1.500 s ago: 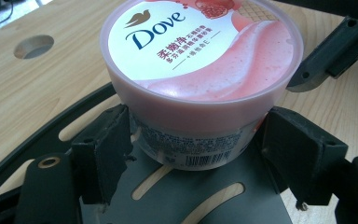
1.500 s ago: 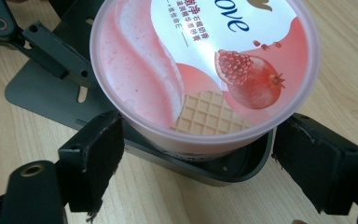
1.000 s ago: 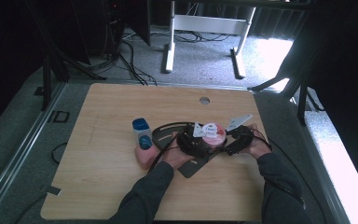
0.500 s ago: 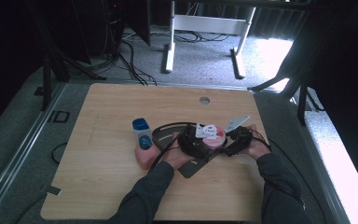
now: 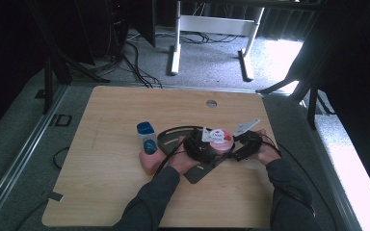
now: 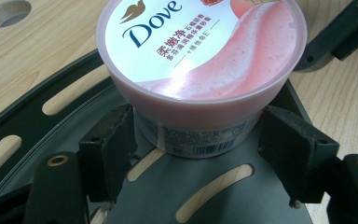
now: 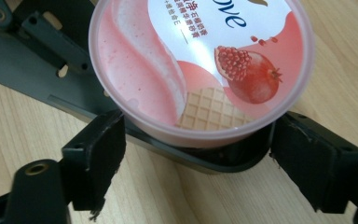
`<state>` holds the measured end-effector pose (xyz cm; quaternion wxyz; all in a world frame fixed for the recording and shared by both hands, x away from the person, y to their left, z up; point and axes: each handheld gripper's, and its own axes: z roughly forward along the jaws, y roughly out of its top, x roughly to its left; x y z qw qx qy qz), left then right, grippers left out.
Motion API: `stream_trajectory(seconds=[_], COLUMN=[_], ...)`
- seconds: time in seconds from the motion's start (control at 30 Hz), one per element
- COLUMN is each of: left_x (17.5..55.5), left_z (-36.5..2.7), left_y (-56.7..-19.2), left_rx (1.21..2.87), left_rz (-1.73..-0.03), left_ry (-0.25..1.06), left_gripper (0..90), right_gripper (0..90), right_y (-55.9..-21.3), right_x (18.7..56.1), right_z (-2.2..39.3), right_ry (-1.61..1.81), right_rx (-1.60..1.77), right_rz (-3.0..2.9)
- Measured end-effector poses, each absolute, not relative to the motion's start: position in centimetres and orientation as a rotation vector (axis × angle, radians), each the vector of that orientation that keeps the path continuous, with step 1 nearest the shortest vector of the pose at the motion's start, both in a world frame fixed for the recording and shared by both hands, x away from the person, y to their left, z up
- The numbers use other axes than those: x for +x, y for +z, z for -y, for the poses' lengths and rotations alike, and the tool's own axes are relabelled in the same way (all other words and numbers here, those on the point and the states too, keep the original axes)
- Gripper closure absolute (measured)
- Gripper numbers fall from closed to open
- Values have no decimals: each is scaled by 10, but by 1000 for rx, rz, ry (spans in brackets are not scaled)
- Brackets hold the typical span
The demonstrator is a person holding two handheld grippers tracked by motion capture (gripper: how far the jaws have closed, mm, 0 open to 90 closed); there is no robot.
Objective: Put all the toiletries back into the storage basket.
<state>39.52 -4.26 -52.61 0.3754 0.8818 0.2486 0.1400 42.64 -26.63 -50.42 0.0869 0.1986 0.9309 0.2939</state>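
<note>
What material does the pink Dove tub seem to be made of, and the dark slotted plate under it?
The Dove tub looks like glossy plastic: its pink lid reflects light, and a printed label wraps the pale wall. The slotted plate looks like matt dark grey plastic or painted metal; its flat surface with clean-cut slots does not settle which. The table shows wood grain, possibly laminate.

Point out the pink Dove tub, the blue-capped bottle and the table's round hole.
Dove tub (image 6: 200,42), left gripper view, on its lid.
Blue-capped bottle (image 5: 146,130), high view, on its cap.
Round hole (image 5: 211,103), high view, its opening.
</note>
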Motion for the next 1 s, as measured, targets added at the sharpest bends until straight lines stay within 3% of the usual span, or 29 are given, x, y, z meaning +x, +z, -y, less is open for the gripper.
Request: stream_trajectory(seconds=[0.33,0.77,1.0], left_x=[395,394,392], left_z=[43,41,41], left_y=[-526,-527,-527], left_rx=[2256,2251,2253], left_rz=[-635,-630,-631], left_ry=[359,363,377], left_gripper=[279,310,321], right_gripper=[217,484,511], right_y=[-515,-530,-530], right_x=[421,415,416], right_z=[285,301,300], right_ry=[918,999,1007], right_rx=[671,732,730], right_rz=[-2763,-2722,-2723])
